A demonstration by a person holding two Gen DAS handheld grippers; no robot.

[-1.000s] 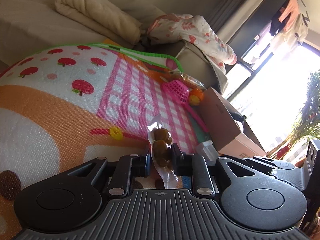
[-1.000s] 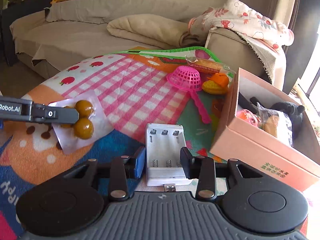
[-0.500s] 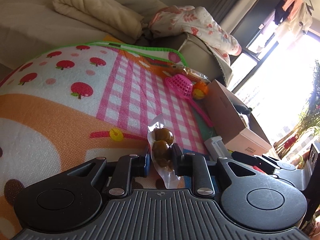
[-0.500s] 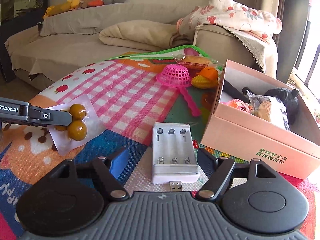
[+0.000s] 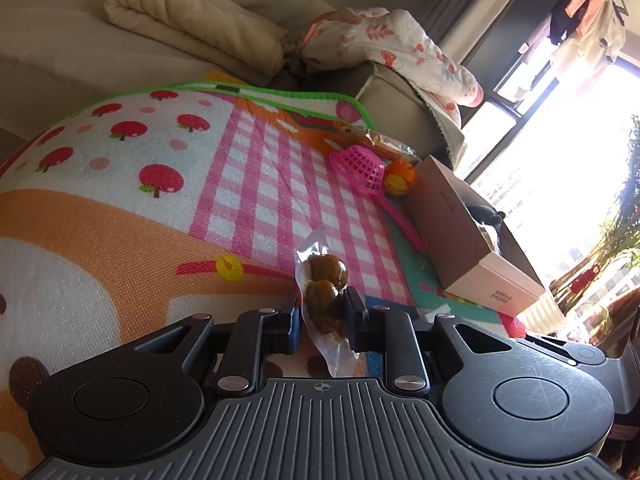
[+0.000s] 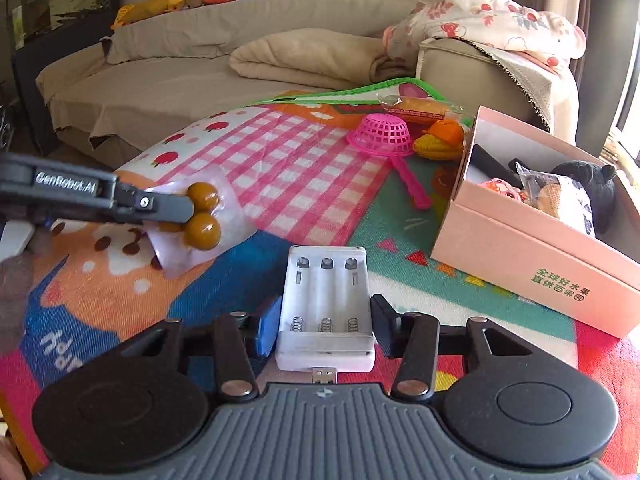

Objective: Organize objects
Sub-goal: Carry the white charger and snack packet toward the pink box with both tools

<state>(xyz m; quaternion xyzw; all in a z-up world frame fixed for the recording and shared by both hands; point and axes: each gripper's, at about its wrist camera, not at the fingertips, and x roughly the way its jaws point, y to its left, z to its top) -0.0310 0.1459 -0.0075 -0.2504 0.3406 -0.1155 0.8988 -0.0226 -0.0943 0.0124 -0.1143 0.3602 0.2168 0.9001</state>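
Right gripper (image 6: 324,322), wide open 0.5 s ago, has narrowed round the battery charger (image 6: 325,305) on the mat (pads just beside, grip next); left gripper (image 5: 320,316) still pinches the snack bag (image 5: 322,288) left of the box (image 6: 532,264)

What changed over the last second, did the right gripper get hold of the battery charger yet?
The right gripper went from closed around the battery charger to wide open, and has now narrowed again: its fingers flank the charger's sides, though a firm clamp cannot be confirmed. The charger still lies on the play mat. The left gripper stays shut on the snack packet, held above the mat. The pink box and pink strainer have not moved.
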